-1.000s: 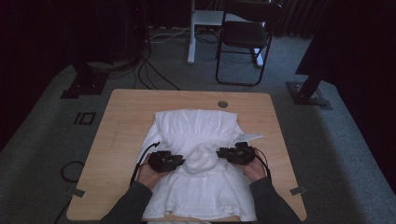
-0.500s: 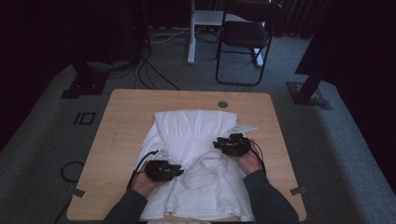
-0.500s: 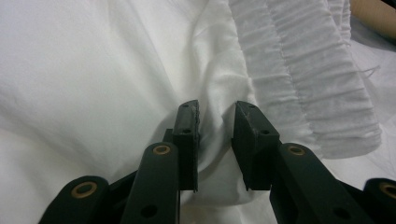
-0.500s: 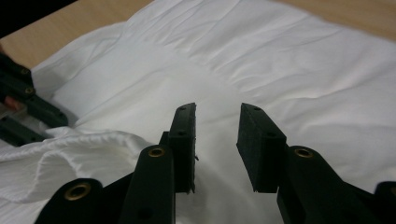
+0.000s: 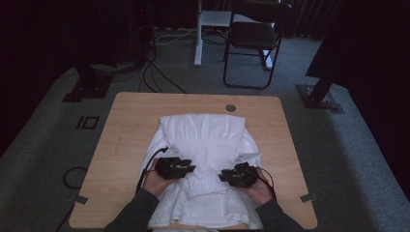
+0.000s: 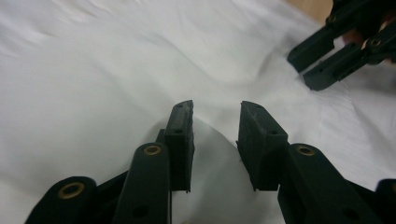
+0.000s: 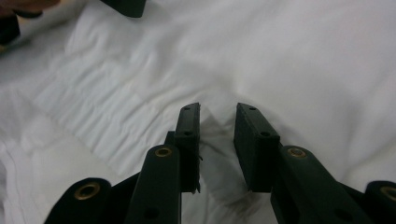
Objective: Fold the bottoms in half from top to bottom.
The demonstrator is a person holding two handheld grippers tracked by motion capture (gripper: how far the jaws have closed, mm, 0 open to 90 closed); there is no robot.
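High view: bunched fold [image 5: 205, 184] of white shirt [image 5: 205, 130] on desk [image 5: 128, 125], midway between left tongs [image 5: 192, 169] and right tongs [image 5: 222, 176], equally near. Both released over unpinched cloth; left just widening, right just narrowing.

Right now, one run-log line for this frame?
item: white cloth garment on wooden table | left gripper: jaws apart over cloth | right gripper: jaws apart over cloth
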